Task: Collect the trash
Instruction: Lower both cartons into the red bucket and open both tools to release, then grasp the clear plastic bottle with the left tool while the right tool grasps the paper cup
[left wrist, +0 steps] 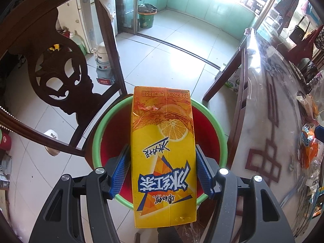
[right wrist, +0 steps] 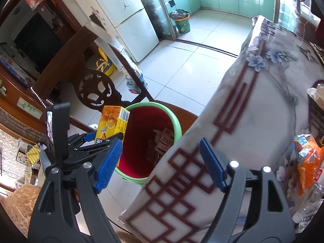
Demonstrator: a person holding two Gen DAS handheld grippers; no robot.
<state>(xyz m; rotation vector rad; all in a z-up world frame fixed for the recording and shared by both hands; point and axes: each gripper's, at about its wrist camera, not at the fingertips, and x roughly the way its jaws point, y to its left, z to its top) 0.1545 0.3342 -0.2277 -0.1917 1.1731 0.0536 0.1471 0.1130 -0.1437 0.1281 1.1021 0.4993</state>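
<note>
The yellow iced-tea carton (left wrist: 163, 154) hangs lengthwise between the blue pads of the left tongs (left wrist: 163, 170), which are closed on its two sides about halfway open. It is held directly over the mouth of the red bin (left wrist: 210, 141) with the green rim, presumably so that a simple release would drop it straight in.

The right tongs (right wrist: 161, 165) stand wide apart with nothing between them, over the edge of the worktop (right wrist: 253, 109) in its patterned cloth, likely ready for the next piece of rubbish.

The left wrist view hides most of the bin's inside behind the carton. The right wrist view shows the carton (right wrist: 112, 121) from the side, above the near rim, and what looks like crumpled brown wrappers (right wrist: 162, 141) at the bottom, though shadow makes that uncertain. It also shows an orange packet (right wrist: 307, 162) and a clear plastic bottle (right wrist: 307, 206) lying on the worktop's right side, probably still to collect.
</note>
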